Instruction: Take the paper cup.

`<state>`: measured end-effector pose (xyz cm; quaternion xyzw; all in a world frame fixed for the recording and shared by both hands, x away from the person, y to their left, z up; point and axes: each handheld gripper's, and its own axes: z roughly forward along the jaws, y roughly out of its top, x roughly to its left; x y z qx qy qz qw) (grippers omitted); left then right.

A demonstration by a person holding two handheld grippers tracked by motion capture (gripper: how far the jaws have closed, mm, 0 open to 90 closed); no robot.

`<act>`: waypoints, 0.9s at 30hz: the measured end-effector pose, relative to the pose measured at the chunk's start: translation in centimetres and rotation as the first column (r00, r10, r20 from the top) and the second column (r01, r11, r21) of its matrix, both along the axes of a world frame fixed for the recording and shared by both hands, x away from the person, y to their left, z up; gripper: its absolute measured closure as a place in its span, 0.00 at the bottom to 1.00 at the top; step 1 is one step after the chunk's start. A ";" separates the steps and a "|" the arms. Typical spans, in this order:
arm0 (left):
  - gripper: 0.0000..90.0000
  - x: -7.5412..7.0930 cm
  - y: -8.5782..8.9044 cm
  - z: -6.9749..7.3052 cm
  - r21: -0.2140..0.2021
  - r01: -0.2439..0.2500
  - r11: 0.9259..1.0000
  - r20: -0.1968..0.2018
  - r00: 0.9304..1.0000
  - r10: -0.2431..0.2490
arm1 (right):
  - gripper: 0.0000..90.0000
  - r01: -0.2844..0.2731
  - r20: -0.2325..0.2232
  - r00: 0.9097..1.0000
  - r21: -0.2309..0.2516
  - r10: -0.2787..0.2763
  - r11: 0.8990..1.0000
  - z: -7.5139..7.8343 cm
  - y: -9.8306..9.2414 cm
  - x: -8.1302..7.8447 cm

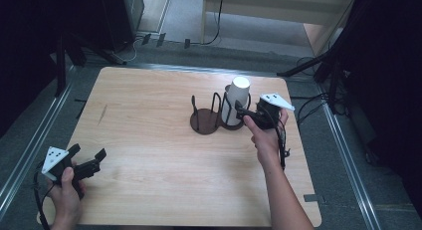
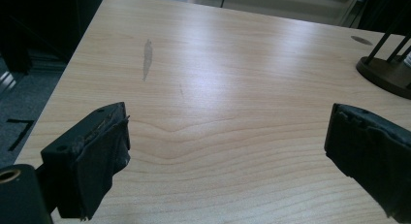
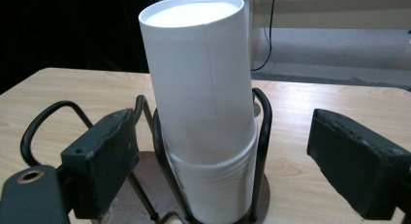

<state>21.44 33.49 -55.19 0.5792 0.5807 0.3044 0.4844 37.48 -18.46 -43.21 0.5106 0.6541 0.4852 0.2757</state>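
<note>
A stack of white paper cups [image 1: 236, 103] stands upside down in the right ring of a dark wire cup holder [image 1: 205, 125] right of the table's middle. The top cup [image 3: 198, 78] rises well above the several nested rims below it. My right gripper [image 1: 242, 112] is at the stack's right side, and its jaws stand open. In the right gripper view its jaws [image 3: 218, 170] flank the stack without touching it, close in front of the holder's wire loops [image 3: 264, 136]. My left gripper [image 1: 89, 153] rests open at the table's near left corner, with bare wood between its fingers [image 2: 228, 156].
The holder's left ring [image 1: 199, 113] holds nothing. The wooden table [image 1: 149, 140] has a faint grey smear [image 2: 147, 59] toward its left edge. Dark stands and cables [image 1: 308, 105] lie on the floor around the table.
</note>
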 end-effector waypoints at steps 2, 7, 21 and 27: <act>0.03 0.0 0.0 0.0 -0.001 0.000 1.000 0.000 1.000 0.000 | 0.13 0.007 0.001 1.000 -0.001 -0.007 1.000 0.1 0.2 0.4; 0.03 0.0 0.0 0.0 -0.001 0.003 1.000 -0.001 1.000 -0.003 | 0.13 0.010 0.002 1.000 -0.002 -0.010 1.000 0.2 0.8 0.9; 0.03 0.0 0.1 0.0 -0.005 0.005 1.000 -0.002 1.000 -0.005 | 0.18 0.057 -0.038 0.998 -0.021 -0.057 0.998 0.2 3.2 3.5; 0.03 0.1 0.1 0.0 -0.007 0.006 1.000 -0.002 1.000 -0.006 | 0.22 0.095 -0.059 0.994 -0.036 -0.097 0.995 -0.4 3.7 4.2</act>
